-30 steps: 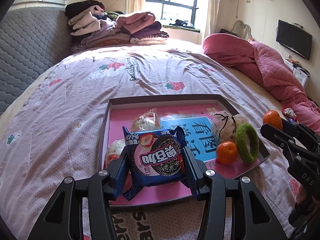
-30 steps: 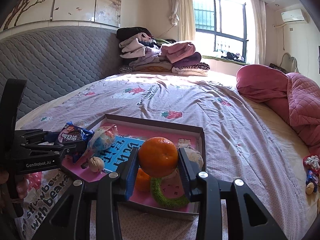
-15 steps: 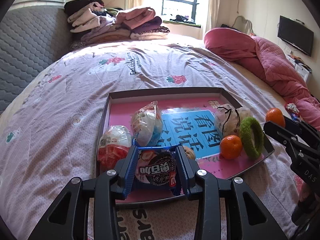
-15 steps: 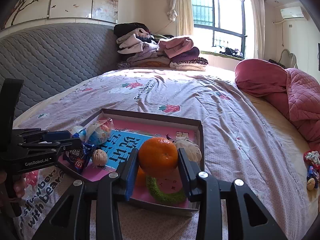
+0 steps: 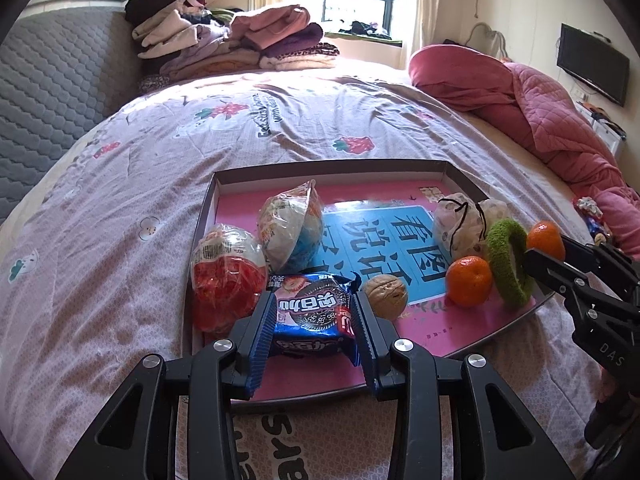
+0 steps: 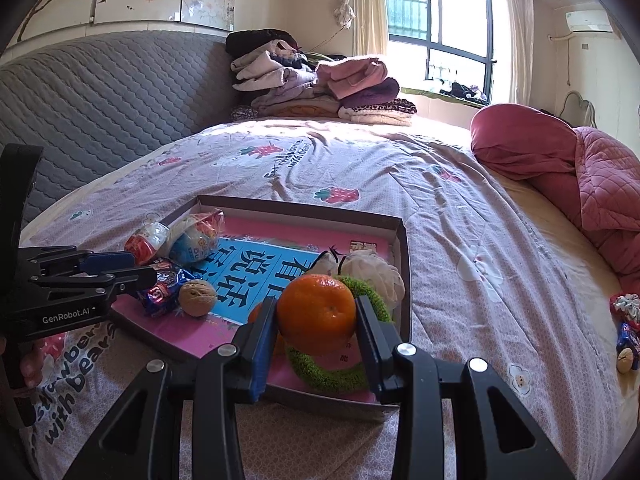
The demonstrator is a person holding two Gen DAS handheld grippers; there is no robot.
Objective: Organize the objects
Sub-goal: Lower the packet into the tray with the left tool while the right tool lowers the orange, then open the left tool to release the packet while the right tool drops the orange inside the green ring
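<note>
A shallow tray (image 5: 320, 170) with a pink floor and a blue printed panel lies on the bed. My left gripper (image 5: 313, 298) is shut on a blue cookie packet (image 5: 310, 320), held flat and low at the tray's front left, beside a walnut (image 5: 386, 296). In the right wrist view my right gripper (image 6: 317, 303) is shut on an orange (image 6: 316, 320), just above the tray's near right corner and a green hair ring (image 6: 328, 376). A second orange (image 5: 469, 280) rests in the tray.
The tray also holds two wrapped snack balls (image 5: 228, 276) (image 5: 290, 224) and a white drawstring pouch (image 5: 460, 224). A pink quilt (image 5: 540, 120) is heaped at the right, and folded clothes (image 5: 232, 40) are stacked at the far end. Small toys (image 6: 626, 328) lie on the bed's right side.
My left gripper sank toward the tray's front left, and its jaws narrowed on the cookie packet, which turned from upright to flat. The right gripper kept still with the orange.
</note>
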